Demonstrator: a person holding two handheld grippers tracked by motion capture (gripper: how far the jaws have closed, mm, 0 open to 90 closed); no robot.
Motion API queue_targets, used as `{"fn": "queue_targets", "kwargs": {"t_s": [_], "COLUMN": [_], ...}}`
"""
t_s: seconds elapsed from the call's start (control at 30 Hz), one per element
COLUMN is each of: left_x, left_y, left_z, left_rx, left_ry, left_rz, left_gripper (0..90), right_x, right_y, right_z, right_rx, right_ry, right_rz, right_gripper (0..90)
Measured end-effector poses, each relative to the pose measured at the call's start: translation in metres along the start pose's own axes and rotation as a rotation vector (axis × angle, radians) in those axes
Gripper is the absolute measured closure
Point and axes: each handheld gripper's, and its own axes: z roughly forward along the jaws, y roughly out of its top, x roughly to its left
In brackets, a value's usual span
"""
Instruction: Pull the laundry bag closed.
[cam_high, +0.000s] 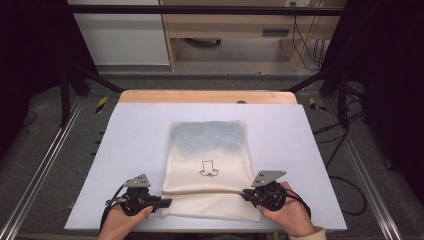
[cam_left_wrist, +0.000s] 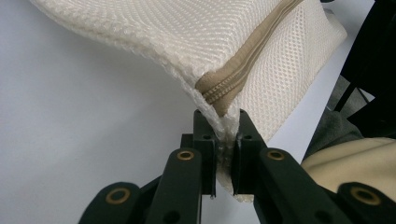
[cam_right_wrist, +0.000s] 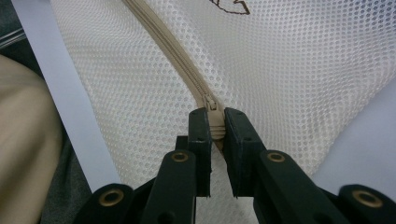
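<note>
Near your edge of the table, the cream mesh laundry bag lies flat with its long axis running away from you, and its tan zipper crosses the near end from side to side, so the line that matters runs straight from one of your hands to the other. Your left gripper is clamped on the bag's left corner, its jaws pinched shut on the mesh right where the zipper tape ends; in the left gripper view that corner is lifted slightly off the table. Your right gripper sits at the opposite end of the same line, closed on what looks like the zipper slider or the tape just behind it; the jaws cover the pull itself, so I cannot be sure which. From there the closed teeth run up and away toward your left hand. So the travel, if you mean to open the bag, is leftward along the zipper, toward the anchored corner, with the right hand doing the moving since it is the one on the slider. Keep the left grip firm and the pull parallel to the tape; a tug angled toward you will likely bunch the mesh rather than run the slider.
</note>
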Motion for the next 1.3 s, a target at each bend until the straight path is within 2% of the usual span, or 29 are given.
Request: {"fn": "queue_targets", "kwargs": {"t_s": [0.3, 0.5, 0.9, 1.3], "left_x": [-0.001, -0.001, -0.002, -0.002], "left_y": [0.0, 0.0, 0.001, 0.001], "left_z": [0.0, 0.0, -0.002, -0.003], "left_rx": [-0.003, -0.006, -0.015, -0.017], "left_ry": [0.007, 0.016, 0.019, 0.023], "left_rz": [0.002, 0.0, 0.009, 0.009], "left_gripper": [82.6, 82.6, 83.0, 83.1], "right_x": [-0.001, 0.002, 0.0, -0.001], "right_y": [-0.003, -0.004, -0.007, -0.011], "right_z": [-0.002, -0.003, -0.002, -0.003], "right_rx": [-0.009, -0.011, -0.013, -0.006], "right_ry": [-0.013, -0.022, -0.023, -0.032], "right_rz": [0.012, 0.0, 0.025, 0.028], "right_gripper": [81.7, 81.8, 81.8, 81.8]}}
